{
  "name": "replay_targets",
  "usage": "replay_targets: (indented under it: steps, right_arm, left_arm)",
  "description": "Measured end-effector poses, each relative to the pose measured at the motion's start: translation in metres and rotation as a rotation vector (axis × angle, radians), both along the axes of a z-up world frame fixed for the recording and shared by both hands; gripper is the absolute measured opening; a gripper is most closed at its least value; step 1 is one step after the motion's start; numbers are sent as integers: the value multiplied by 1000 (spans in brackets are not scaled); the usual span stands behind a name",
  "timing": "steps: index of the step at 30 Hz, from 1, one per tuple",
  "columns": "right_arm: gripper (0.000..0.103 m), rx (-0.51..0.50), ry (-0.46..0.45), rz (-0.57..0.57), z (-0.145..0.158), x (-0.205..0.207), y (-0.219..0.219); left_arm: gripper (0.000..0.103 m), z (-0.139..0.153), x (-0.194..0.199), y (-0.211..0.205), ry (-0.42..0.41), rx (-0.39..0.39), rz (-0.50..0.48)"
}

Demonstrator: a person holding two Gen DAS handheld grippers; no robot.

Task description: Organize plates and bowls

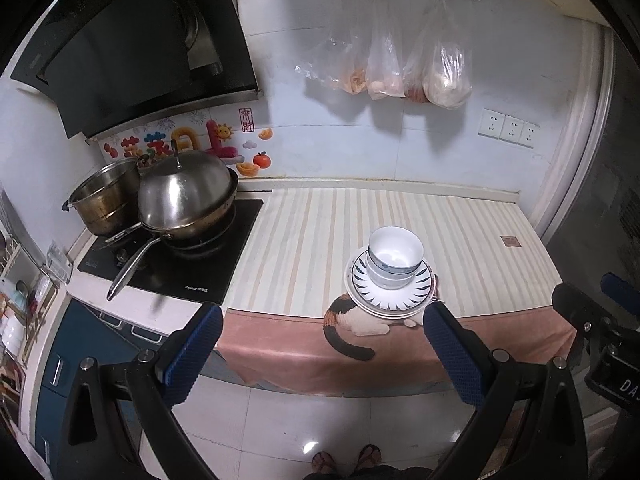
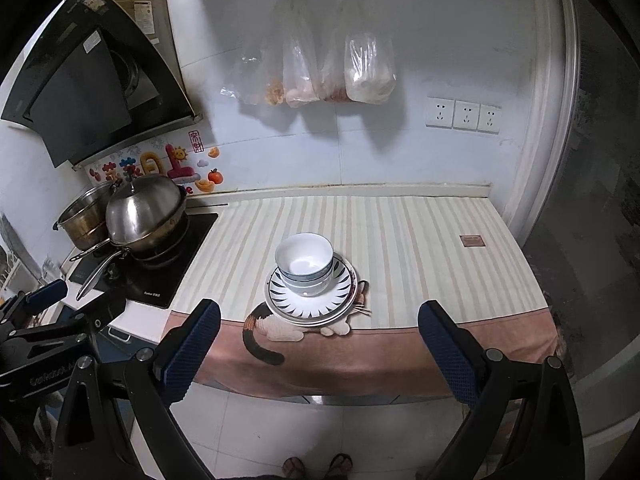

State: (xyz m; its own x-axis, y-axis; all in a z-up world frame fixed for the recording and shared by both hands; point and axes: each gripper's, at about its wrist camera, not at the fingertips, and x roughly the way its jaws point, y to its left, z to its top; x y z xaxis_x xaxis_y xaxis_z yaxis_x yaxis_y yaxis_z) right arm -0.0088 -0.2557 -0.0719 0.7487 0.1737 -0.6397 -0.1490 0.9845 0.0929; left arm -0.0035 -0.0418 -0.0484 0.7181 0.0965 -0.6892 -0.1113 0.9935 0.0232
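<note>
A stack of white bowls (image 1: 395, 255) with blue rims sits on a stack of plates (image 1: 390, 294) with a dark ray pattern, near the front edge of the counter. The same bowls (image 2: 304, 262) and plates (image 2: 310, 300) show in the right wrist view. My left gripper (image 1: 323, 322) is open and empty, held back from the counter over the floor. My right gripper (image 2: 319, 320) is also open and empty, at about the same distance from the stack. The right gripper shows at the right edge of the left wrist view (image 1: 600, 312).
A striped cloth with a cat picture (image 1: 360, 240) covers the counter. A hob at the left holds a lidded wok (image 1: 186, 196) and a steel pot (image 1: 106, 196). Plastic bags (image 1: 400, 60) hang on the back wall. A fridge side (image 2: 600, 200) stands at the right.
</note>
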Motion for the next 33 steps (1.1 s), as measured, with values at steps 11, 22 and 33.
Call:
replay_targets:
  steps: [11, 22, 33]
  right_arm:
    - [101, -6, -7, -2, 5, -5, 6]
    - [101, -18, -8, -4, 8, -3, 8]
    - [101, -25, -7, -13, 7, -4, 8]
  left_arm:
    - [103, -3, -7, -2, 12, 1, -17]
    - [103, -4, -8, 0, 12, -8, -22]
    - [103, 1, -11, 0, -1, -10, -17]
